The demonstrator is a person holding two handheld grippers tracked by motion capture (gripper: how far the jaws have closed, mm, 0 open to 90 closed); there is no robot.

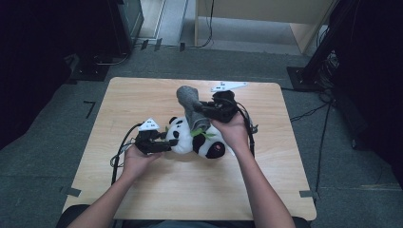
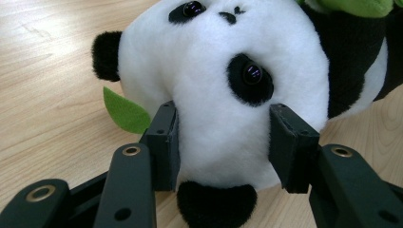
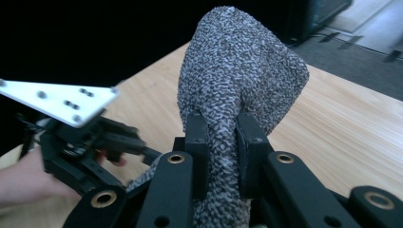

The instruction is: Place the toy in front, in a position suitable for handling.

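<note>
A: Item one, right gripper (image 3: 222, 137)?
B: Jaws clamped on a grey knitted sock (image 3: 237, 76), whose free end rises beyond the pads; the rest trails down beneath them toward the panda.

A: Item two, left gripper (image 2: 223, 142)?
B: Pads pressed into either side of a plush panda's head (image 2: 223, 71), holding it on the wooden table (image 2: 43, 66). A green felt leaf (image 2: 124, 111) lies just outside one pad.

A: Step in hand?
B: Likely drawing the sock off the toy, or dressing it; I cannot tell which.

A: Next move calls for?
B: A firm hold on the panda, the sock pulled straight along its length.
</note>
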